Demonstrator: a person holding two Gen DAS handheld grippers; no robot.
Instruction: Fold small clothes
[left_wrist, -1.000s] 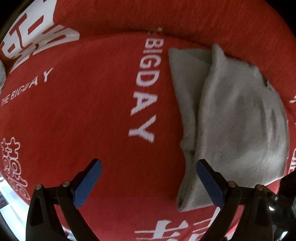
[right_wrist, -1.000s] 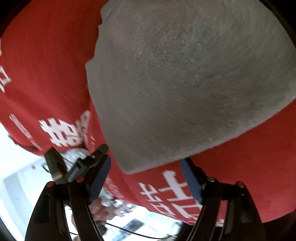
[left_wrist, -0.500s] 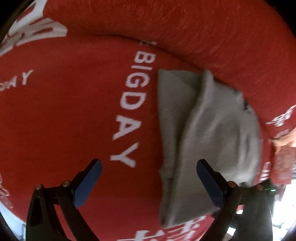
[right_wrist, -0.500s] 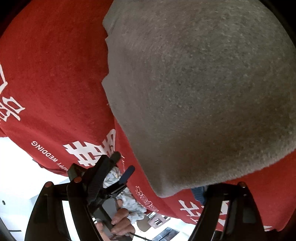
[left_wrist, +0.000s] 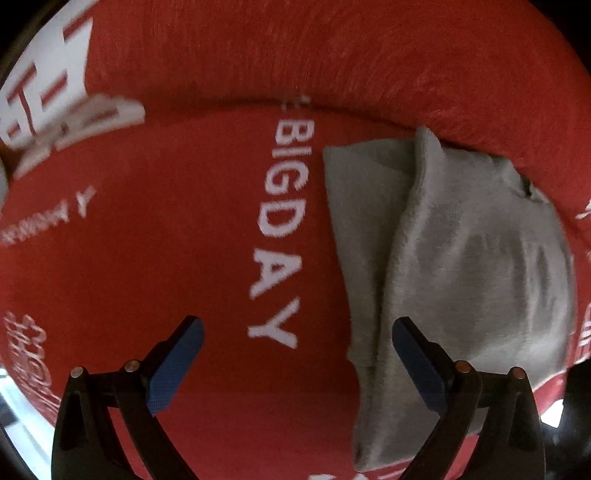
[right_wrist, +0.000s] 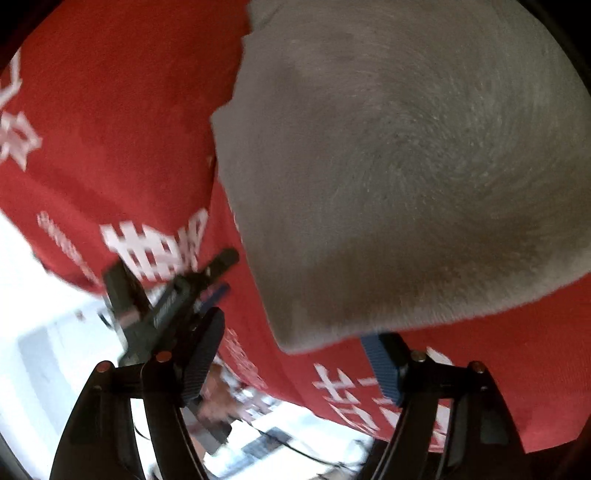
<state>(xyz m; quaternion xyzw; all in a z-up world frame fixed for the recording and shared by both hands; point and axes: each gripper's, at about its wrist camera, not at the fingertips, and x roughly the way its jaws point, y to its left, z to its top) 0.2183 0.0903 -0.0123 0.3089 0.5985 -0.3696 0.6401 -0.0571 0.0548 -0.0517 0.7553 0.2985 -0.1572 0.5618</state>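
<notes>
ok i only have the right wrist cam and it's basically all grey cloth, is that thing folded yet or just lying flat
observer: In the left wrist view the grey garment is folded: an upper layer laps over a lower one, and a strip of the lower layer shows along its left side.
operator: is the left gripper on it
observer: no. The left gripper is open and empty over the red blanket. Only its right finger overlaps the garment's edge in the picture.
operator: anything beside the cloth
observer: only the blanket's white lettering BIG DAY, running alongside the garment's left edge.
</notes>
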